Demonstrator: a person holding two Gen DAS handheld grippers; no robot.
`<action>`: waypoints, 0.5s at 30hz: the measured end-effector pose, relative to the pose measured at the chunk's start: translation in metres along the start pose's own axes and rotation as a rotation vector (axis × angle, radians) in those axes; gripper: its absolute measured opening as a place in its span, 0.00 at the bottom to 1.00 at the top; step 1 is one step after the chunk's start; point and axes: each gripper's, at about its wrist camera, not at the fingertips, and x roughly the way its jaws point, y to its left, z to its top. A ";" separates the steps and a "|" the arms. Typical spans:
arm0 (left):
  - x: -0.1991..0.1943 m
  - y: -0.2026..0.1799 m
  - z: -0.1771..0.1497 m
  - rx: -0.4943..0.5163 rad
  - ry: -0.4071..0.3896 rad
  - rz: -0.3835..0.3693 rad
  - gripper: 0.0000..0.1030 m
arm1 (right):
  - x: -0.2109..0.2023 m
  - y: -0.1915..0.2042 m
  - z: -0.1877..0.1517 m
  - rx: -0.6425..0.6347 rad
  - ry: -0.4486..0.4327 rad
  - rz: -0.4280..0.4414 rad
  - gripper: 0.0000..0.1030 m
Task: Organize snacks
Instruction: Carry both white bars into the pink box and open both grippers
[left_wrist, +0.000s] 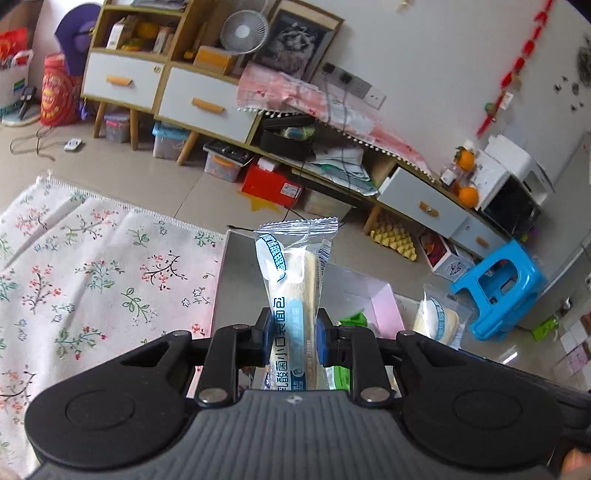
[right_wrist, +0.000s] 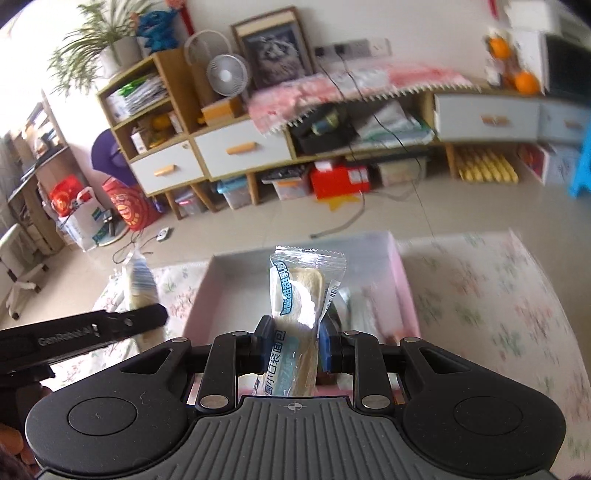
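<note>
While the left gripper (left_wrist: 291, 339) clamps a wrapped bread snack (left_wrist: 291, 280) upright, the pink box (left_wrist: 384, 306) sits just beyond it, its near rim unobstructed. From the right wrist, the right gripper (right_wrist: 295, 347) pinches a second bread snack (right_wrist: 299, 295) over that box's (right_wrist: 406, 280) open interior, with floral cloth (right_wrist: 480, 295) on both sides.

Two clear-wrapped cream bread snacks with blue-and-white print, both up off the bench. One (left_wrist: 291, 295) standing upright, crimped end on top, pinched at its lower half between blue-padded fingers (left_wrist: 264, 334). The other (right_wrist: 301, 314) upright too, clamped likewise, poised over the shallow pink-walled cardboard box (right_wrist: 406, 280) on the floral cloth.
</note>
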 end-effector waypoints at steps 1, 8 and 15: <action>0.003 0.002 0.001 -0.003 -0.001 0.003 0.20 | 0.007 0.003 0.002 -0.011 -0.004 -0.003 0.24; 0.020 0.001 -0.001 0.042 0.025 0.034 0.20 | 0.041 0.022 0.003 -0.078 0.009 0.003 0.24; 0.029 0.005 -0.003 0.066 0.062 0.081 0.20 | 0.063 0.030 -0.002 -0.098 0.047 0.012 0.24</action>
